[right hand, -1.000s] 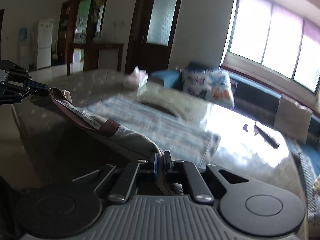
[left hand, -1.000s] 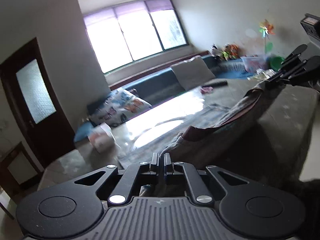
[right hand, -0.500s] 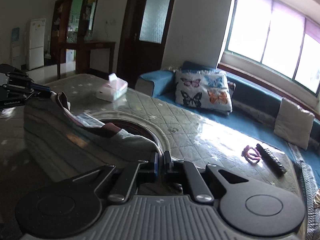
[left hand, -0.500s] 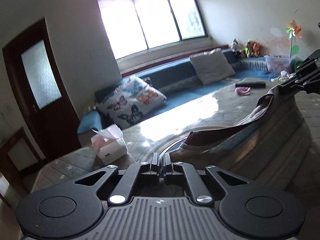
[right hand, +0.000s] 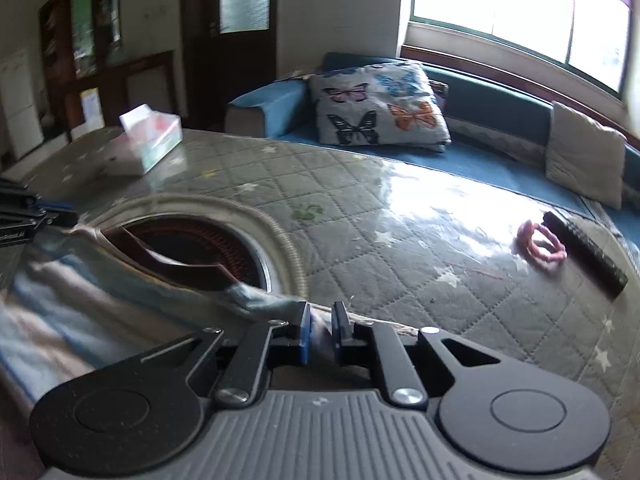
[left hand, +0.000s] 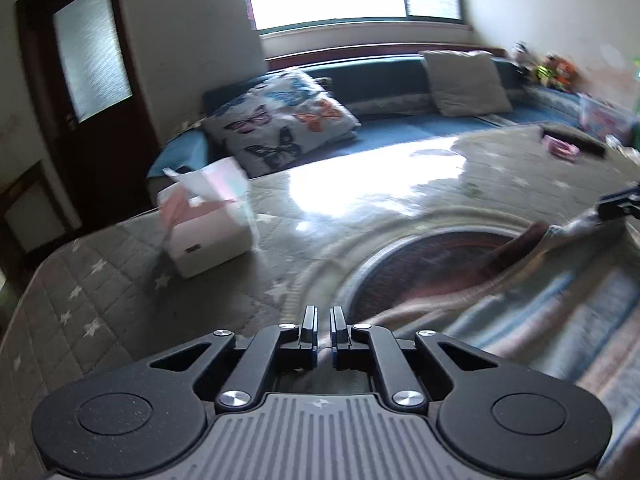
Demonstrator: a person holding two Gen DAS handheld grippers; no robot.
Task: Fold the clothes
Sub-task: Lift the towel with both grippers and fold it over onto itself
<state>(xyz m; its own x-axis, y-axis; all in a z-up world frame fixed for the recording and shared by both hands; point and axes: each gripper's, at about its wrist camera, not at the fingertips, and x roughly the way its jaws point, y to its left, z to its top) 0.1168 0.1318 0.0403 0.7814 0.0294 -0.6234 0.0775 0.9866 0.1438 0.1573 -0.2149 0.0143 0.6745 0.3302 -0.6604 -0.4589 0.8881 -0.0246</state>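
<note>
Your left gripper [left hand: 323, 322] and right gripper [right hand: 320, 320] each pinch an edge of the striped garment [left hand: 552, 304], which sags lower right over the quilted table [left hand: 120, 280]. Keep both pinches level and lay it flat before folding.

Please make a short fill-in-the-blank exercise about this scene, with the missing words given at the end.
1. Both grippers are shut on the same striped ____.
2. The cushion on the blue sofa is printed with ____.
3. The pink hair tie lies on the table beside a black ____.
4. The tissue box stands on the ____.

Missing words: garment; butterflies; remote control; table
</note>
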